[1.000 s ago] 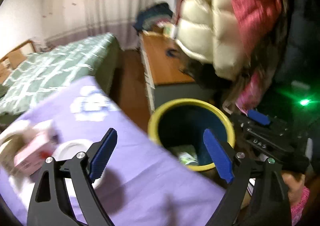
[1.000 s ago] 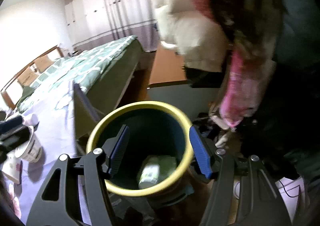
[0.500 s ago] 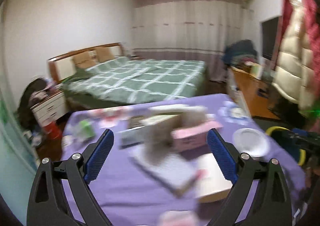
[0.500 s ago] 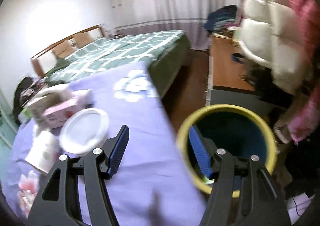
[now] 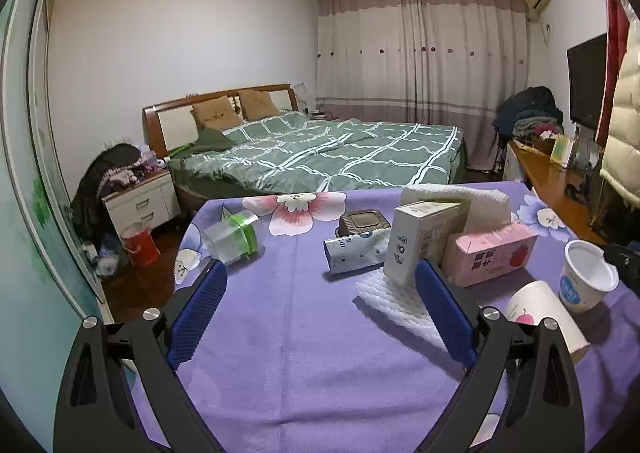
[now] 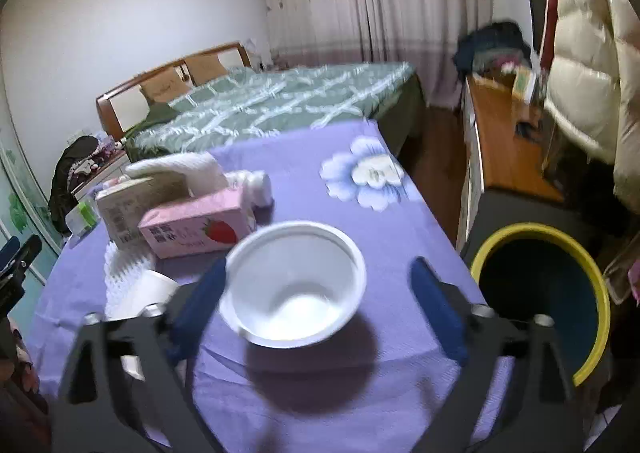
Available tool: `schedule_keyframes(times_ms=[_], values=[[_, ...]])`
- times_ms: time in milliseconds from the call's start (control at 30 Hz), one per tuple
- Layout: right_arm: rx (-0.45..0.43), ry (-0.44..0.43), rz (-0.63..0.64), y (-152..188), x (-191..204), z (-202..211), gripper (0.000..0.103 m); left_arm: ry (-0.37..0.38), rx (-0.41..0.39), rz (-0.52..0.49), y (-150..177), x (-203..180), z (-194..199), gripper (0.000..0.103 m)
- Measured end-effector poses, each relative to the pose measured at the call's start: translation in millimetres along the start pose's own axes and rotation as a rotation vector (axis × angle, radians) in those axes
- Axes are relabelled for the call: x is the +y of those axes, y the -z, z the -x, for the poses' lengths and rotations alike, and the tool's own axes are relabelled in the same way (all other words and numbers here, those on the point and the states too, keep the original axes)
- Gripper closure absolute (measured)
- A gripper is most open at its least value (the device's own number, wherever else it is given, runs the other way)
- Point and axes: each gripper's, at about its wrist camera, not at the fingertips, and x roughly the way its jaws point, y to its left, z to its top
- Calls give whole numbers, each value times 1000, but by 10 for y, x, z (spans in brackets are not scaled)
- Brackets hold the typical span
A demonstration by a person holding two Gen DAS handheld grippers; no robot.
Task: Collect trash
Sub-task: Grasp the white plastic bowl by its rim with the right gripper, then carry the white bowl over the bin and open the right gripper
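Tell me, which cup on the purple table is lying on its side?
The paper cup with the red fruit picture, at the table's near right corner, lies on its side. The white yogurt cup beside it stands upright, mouth up and empty.

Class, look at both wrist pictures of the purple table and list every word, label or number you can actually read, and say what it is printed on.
None can be read with certainty.
Pink carton: large characters beside a strawberry picture, upside down in the left view, blurred in the right.
White box: small print and symbols, too small.
Blue-and-white packet: tiny print, illegible.
White cup: blue label, too small.
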Motion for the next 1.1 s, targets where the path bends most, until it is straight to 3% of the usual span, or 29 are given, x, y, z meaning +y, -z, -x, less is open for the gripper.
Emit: schedule_keyframes(times_ms=[233,600,767,833,900,1100], values=[[68,34,8,182,68,-130,7,3,20,43,24,53,24,9],[180,15,6,125,179,-493,7,33,42,79,60,71,-9,9],[171,43,7,83,231,-554,7,39,47,71,66,44,1,9],[183,51,-9,74,199,-592,21,35,48,63,63,25,-5,9],[178,51,-25,74,164,-578,26,34,50,58,63,11,-8,9],[156,28,-43,73,76,-461,26,35,54,42,68,-31,-23,9]])
